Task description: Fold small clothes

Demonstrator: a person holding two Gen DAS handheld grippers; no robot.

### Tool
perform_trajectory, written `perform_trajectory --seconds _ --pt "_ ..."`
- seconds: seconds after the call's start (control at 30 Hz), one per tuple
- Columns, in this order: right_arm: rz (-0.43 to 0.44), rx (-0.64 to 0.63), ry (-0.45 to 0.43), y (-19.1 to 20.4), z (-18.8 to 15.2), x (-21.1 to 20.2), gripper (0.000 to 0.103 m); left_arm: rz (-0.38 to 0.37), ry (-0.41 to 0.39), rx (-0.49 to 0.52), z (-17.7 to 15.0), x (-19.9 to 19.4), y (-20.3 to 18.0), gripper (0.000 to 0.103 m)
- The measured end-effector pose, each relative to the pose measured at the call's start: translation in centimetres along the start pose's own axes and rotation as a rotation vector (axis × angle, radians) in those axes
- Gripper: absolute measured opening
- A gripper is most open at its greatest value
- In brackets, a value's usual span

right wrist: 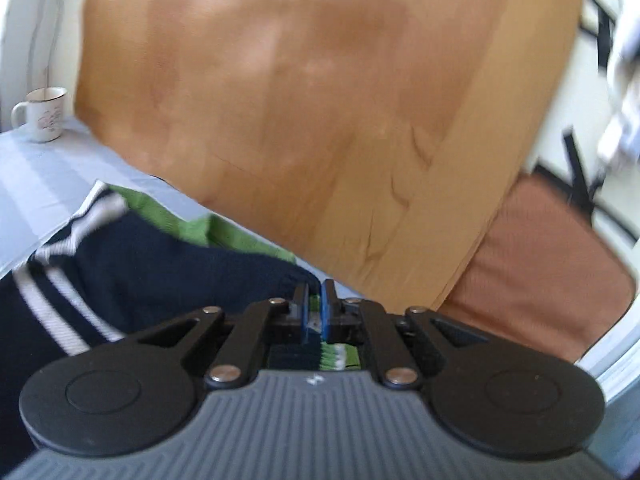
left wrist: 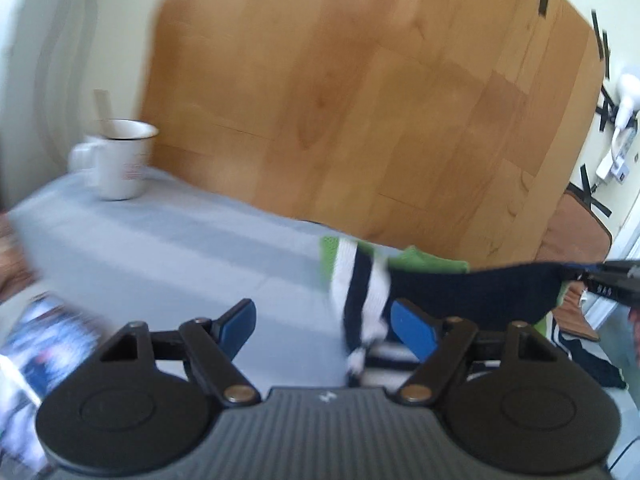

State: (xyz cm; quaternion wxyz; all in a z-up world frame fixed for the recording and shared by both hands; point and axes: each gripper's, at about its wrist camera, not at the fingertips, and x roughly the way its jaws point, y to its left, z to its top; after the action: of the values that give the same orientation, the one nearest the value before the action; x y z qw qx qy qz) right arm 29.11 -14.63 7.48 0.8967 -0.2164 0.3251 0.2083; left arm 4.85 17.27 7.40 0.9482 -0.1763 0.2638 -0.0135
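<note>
Pickup step: right gripper [right wrist: 314, 307] clamped on navy sock [right wrist: 168, 272] edge, lifted off grey cloth [left wrist: 160, 248]; left gripper [left wrist: 324, 320] wide open, empty, next needs to grab striped cuff [left wrist: 360, 292].

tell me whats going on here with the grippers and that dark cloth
A person is working with two handheld grippers on a small navy garment with white stripes and green trim, over a surface covered in a pale blue sheet. The right gripper is shut on one edge of the garment and holds it up, so the cloth stretches across in the left wrist view. The left gripper is open with nothing clamped; the striped end hangs just beside its right finger. A white mug stands at the far corner.
</note>
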Motion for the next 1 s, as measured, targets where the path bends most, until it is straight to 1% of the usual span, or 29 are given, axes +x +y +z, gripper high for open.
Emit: perform_trajectory --seconds 0.07,0.13,0.17,0.23,0.27,0.3,0.33,0.37,0.4,0.43,0.5,0.57,0.63,0.67,0.73,0.77,0.8,0.83,0.87,0.9,1.0 --pt "0.022 0.033 0.008 -1.0 -0.6 1.8 0.009 0.006 0.035 0.032 1.2 3.8 -2.0 0.077" --pt "0.033 0.046 0.011 -1.4 -0.9 3.3 0.009 0.044 0.067 0.079 1.7 7.3 -3.7 0.077" --pt "0.036 0.051 0.013 -1.6 -1.2 3.8 0.009 0.067 0.093 0.092 1.9 9.1 -4.3 0.077" --pt "0.041 0.066 0.02 -2.0 -1.5 5.1 0.009 0.088 0.138 0.105 2.0 12.5 -5.1 0.076" --pt "0.041 0.085 0.025 -1.6 -1.7 5.0 0.01 0.108 0.153 0.106 1.9 13.7 -5.2 0.074" --pt "0.044 0.111 0.037 -2.0 -1.9 5.5 0.013 0.133 0.168 0.105 1.7 14.9 -5.3 0.06" --pt "0.046 0.14 0.051 -2.1 -2.1 5.6 0.018 0.148 0.189 0.097 1.4 16.0 -5.2 0.034" --pt "0.043 0.172 0.063 -2.6 -2.6 5.8 0.029 0.154 0.188 0.086 1.1 16.4 -5.0 0.031" --pt "0.038 0.206 0.065 -3.3 -3.2 5.9 0.033 0.166 0.149 0.088 0.7 16.3 -5.0 0.02" --pt "0.043 0.242 0.07 -4.0 -3.8 5.9 0.033 0.17 0.135 0.102 0.4 16.3 -5.2 0.016" --pt "0.101 0.342 0.093 -4.9 -4.6 6.3 0.033 0.172 0.121 0.106 0.3 16.1 -5.1 0.015" --pt "0.186 0.474 0.123 -6.0 -5.4 6.8 0.033 0.166 0.112 0.074 0.5 16.0 -4.5 0.014" --pt "0.242 0.586 0.133 -6.5 -6.1 7.1 0.04 0.163 0.11 0.041 0.6 16.2 -4.0 0.014" --pt "0.237 0.615 0.135 -6.5 -6.5 7.2 0.045 0.16 0.11 0.035 0.6 16.2 -3.8 0.014" --pt "0.202 0.636 0.146 -6.1 -7.2 7.6 0.048 0.165 0.105 0.051 0.5 16.1 -4.0 0.015" --pt "0.215 0.642 0.155 -5.7 -7.5 7.7 0.045 0.174 0.101 0.067 0.4 16.1 -4.3 0.016" --pt "0.237 0.638 0.166 -5.3 -7.9 7.8 0.024 0.186 0.1 0.084 0.3 16.1 -4.6 0.019" --pt "0.227 0.618 0.17 -4.8 -8.0 7.6 0.015 0.2 0.098 0.1 0.2 16.1 -4.8 0.022" --pt "0.215 0.6 0.164 -4.4 -7.9 7.0 0.012 0.214 0.098 0.111 0.2 16.2 -5.0 0.023" --pt "0.218 0.593 0.148 -4.3 -7.8 6.3 0.011 0.22 0.098 0.115 0.2 16.2 -5.1 0.025" --pt "0.126 0.575 0.13 -4.4 -8.0 4.4 0.012 0.234 0.104 0.114 0.3 16.3 -5.0 0.038"
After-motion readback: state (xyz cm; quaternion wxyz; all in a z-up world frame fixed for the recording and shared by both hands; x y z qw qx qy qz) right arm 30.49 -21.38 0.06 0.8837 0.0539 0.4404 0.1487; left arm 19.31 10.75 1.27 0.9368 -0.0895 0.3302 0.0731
